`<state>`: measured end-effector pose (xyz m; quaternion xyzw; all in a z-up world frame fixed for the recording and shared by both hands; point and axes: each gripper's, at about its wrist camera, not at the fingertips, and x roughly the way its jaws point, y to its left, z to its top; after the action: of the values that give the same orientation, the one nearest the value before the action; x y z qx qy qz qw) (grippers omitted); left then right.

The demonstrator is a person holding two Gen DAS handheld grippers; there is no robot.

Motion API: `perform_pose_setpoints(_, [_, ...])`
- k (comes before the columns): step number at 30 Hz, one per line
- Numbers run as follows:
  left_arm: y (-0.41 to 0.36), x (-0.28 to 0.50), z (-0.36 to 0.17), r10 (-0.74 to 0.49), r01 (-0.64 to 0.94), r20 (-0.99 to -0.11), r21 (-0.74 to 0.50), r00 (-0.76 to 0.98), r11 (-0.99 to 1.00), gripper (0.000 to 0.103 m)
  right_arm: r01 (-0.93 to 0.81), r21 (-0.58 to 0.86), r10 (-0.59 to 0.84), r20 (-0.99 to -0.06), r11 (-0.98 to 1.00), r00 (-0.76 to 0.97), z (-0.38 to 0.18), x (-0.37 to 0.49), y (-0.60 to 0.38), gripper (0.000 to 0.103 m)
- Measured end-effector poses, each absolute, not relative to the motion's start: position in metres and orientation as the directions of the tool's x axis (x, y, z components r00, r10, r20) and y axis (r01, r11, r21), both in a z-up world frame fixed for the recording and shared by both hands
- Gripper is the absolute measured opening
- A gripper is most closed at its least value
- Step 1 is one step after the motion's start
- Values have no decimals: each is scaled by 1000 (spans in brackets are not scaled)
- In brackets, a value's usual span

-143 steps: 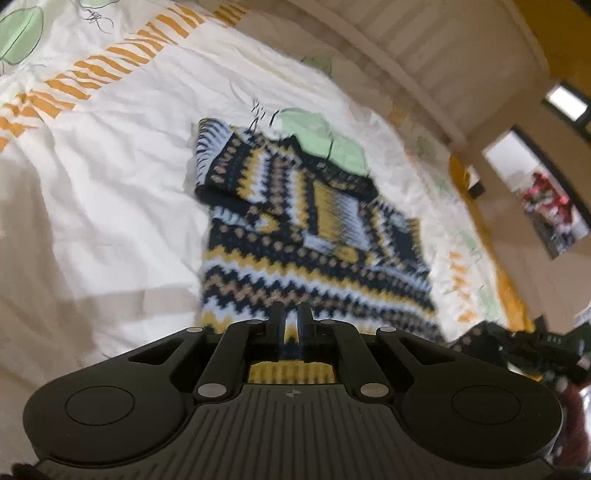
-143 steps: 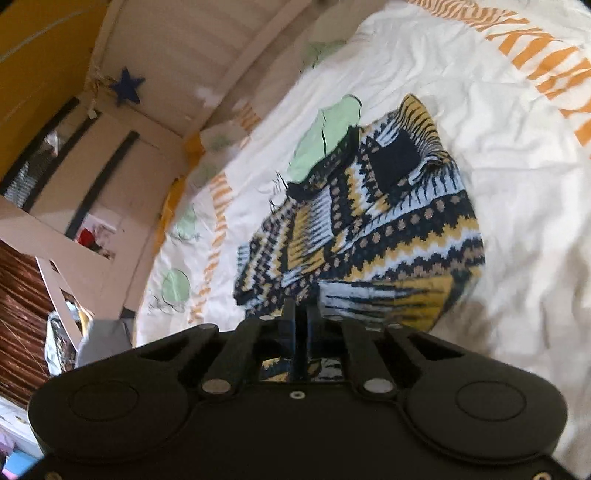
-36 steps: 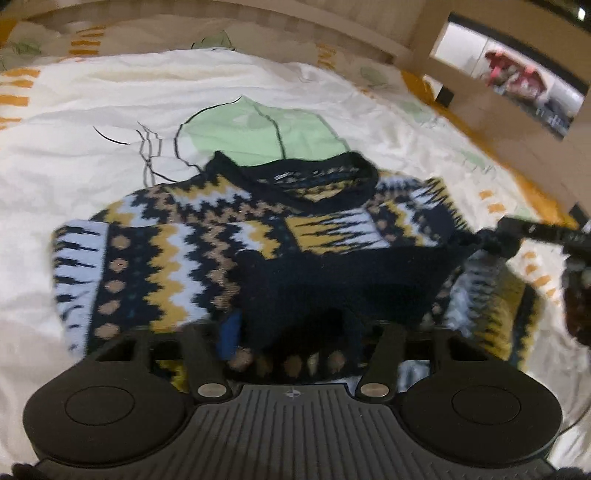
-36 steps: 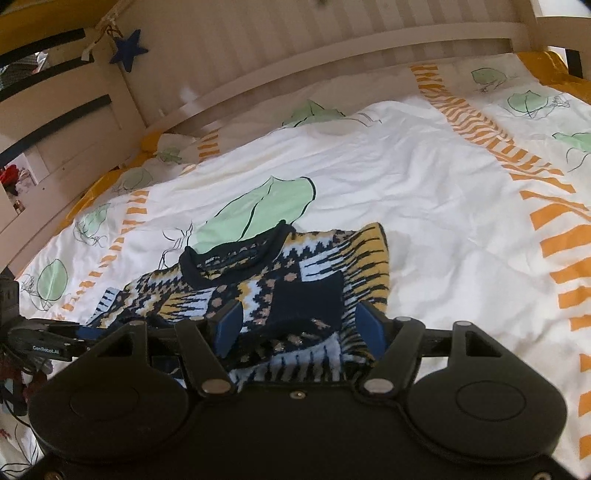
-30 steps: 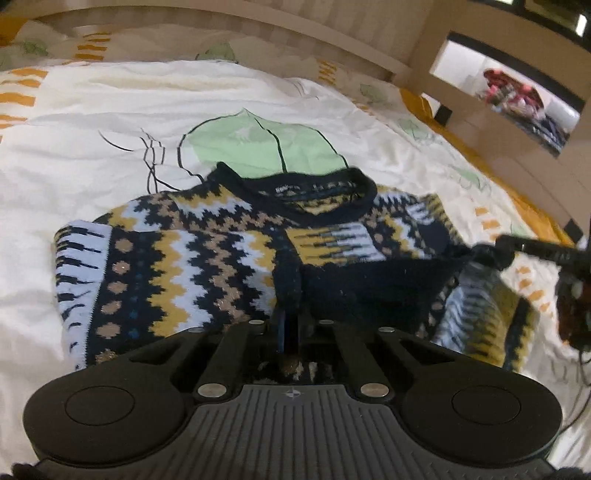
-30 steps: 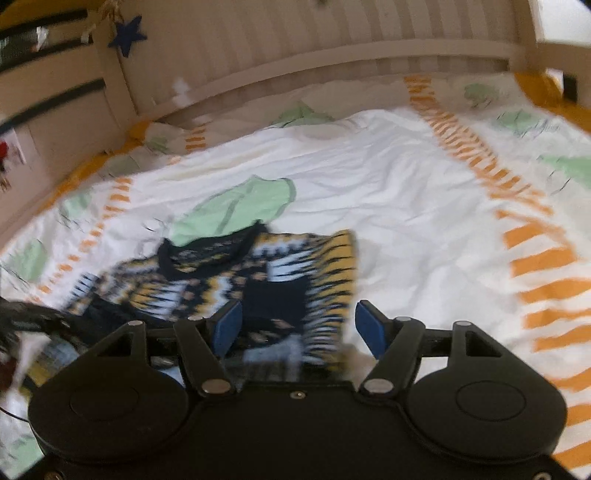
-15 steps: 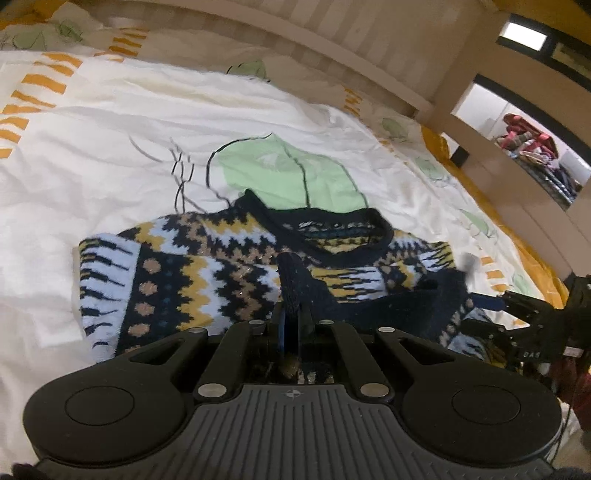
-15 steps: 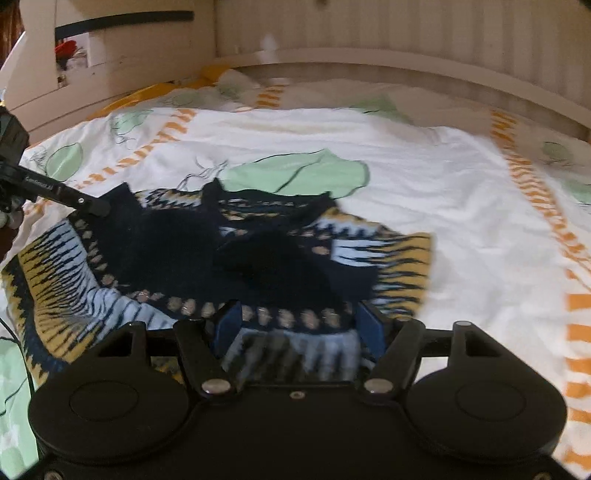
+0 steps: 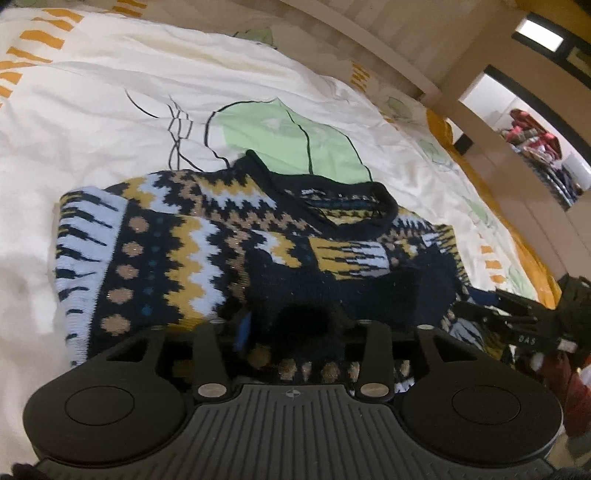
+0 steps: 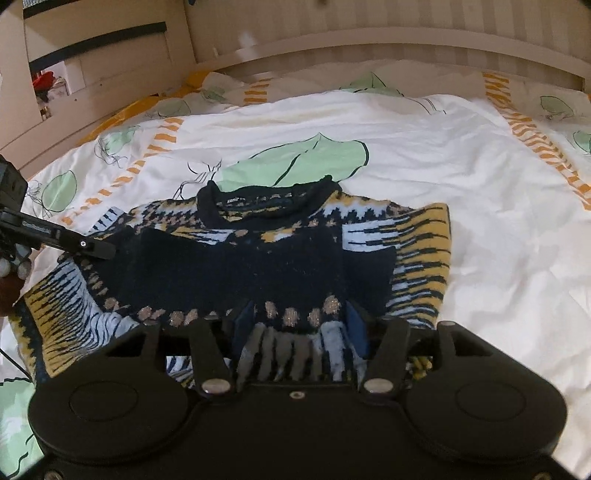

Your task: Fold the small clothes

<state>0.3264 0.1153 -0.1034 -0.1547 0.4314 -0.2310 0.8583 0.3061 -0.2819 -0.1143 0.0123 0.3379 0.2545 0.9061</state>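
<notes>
Closest to the right wrist camera, the right gripper (image 10: 301, 326) is standing with its jaws part-way apart and has just been narrowing them; the sweater's (image 10: 258, 266) striped bottom hem is lying between the blue pads (image 10: 355, 325), though whether they are pressing on it is not clear. On the other side, the left gripper (image 9: 291, 326) has just been opening its jaws, and dark knit is sitting loosely between them. Beyond both, the sweater is lying on the bedsheet (image 10: 461, 192), its lower part turned up over its chest, the navy collar (image 10: 266, 205) pointing toward the headboard (image 10: 369, 33) and resting on a printed green leaf (image 10: 295, 162). Judging by its bulk and drape, the knit is soft, thick and light, sagging wherever unsupported and clinging to itself rather than sliding. Taking hold at the two corners of the folded edge, pinching every layer, looks best.
</notes>
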Motion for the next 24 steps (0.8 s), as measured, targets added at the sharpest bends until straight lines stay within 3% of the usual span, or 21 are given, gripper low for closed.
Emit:
perform_pose_setpoints(4, [115, 327, -107, -534, 260, -666, -472, 520, 842, 41, -429, 244, 483, -601, 870, 637, -117, 309, -286, 63])
perform_pose_setpoints(6, [115, 326, -106, -524, 261, -668, -460, 528, 849, 25, -418, 272, 493, -596, 867, 633, -118, 311, -289, 63])
perform_pose_setpoints(7, [114, 325, -106, -517, 262, -672, -450, 530, 853, 7, -412, 282, 495, -594, 866, 634, -118, 311, -290, 61])
perform_pose_setpoints(9, [115, 322, -104, -492, 254, -668, -428, 558, 868, 7, -406, 298, 501, -591, 864, 632, -117, 311, -291, 42])
perform_pose_setpoints(10, [116, 320, -103, -490, 251, -660, -428, 569, 868, 7, -409, 298, 503, -587, 863, 634, -116, 309, -291, 13])
perform_pose_setpoints(14, [116, 306, -87, -461, 266, -614, -386, 641, 884, 6, -448, 219, 488, -557, 867, 672, -101, 296, -280, 14])
perform_pose_setpoints(24, [129, 285, -14, -387, 281, -487, -277, 783, 919, 6, -417, 186, 455, -445, 890, 772, -44, 290, -281, 14])
